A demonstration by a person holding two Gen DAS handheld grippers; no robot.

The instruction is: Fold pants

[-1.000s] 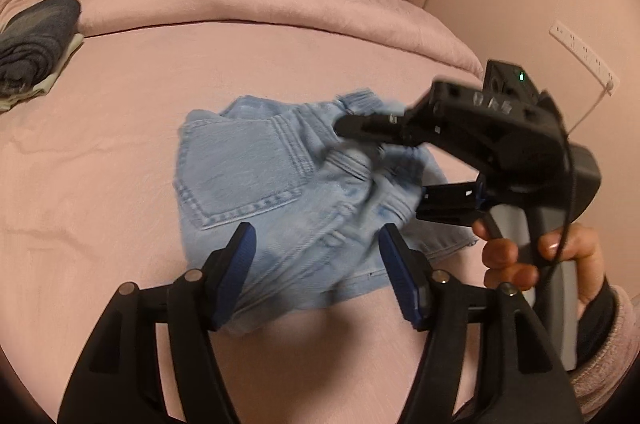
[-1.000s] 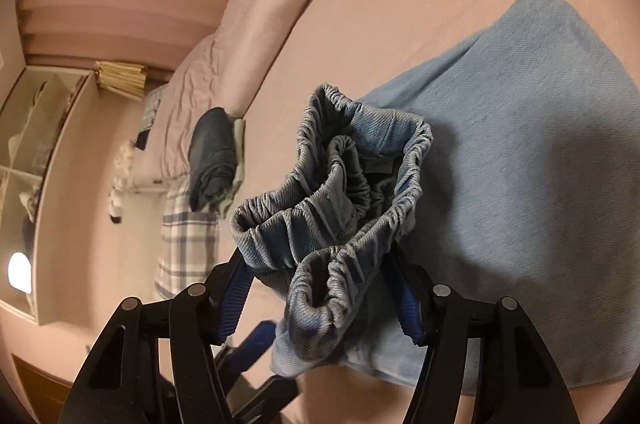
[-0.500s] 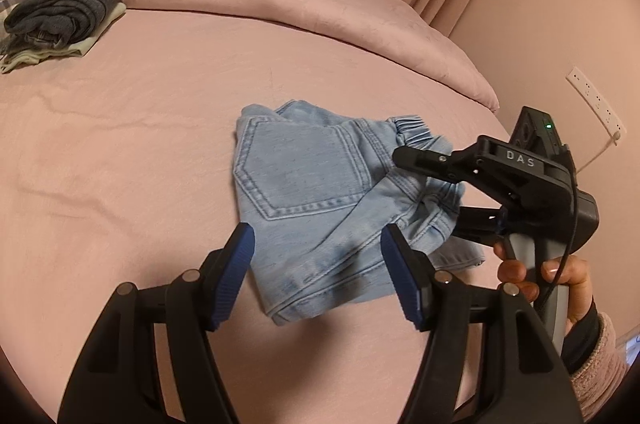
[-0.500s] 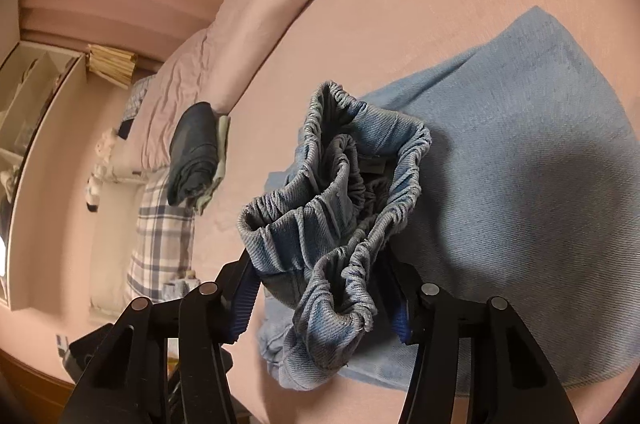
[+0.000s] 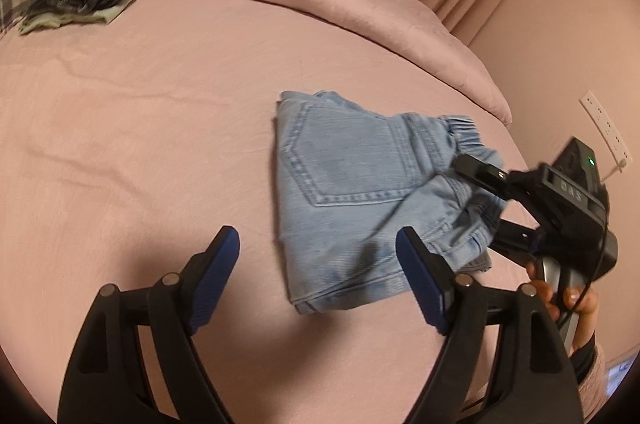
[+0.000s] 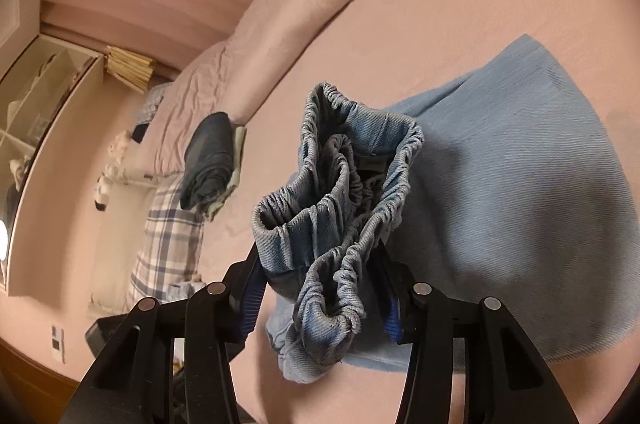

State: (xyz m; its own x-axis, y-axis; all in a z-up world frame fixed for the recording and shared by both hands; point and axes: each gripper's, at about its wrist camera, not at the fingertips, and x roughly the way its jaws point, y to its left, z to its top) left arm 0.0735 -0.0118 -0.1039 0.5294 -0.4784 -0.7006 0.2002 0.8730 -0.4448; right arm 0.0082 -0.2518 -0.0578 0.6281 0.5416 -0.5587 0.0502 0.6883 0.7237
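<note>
Right tongs (image 6: pixel 320 288) clamp the gathered waistband of the denim pants (image 5: pixel 352 184); left tongs (image 5: pixel 320 280) gape wide, empty, the pants toward one o'clock on the bed (image 5: pixel 140 112).

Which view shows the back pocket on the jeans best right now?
The left wrist view: the back pocket faces up in full, stitching clear, on the jeans. The right wrist view shows only the bunched elastic waistband in the right tongs and plain denim; no pocket.

Left tool (image 5: pixel 318 274) gapes wide and holds nothing; right tool (image 6: pixel 320 298) is clamped tight.
</note>
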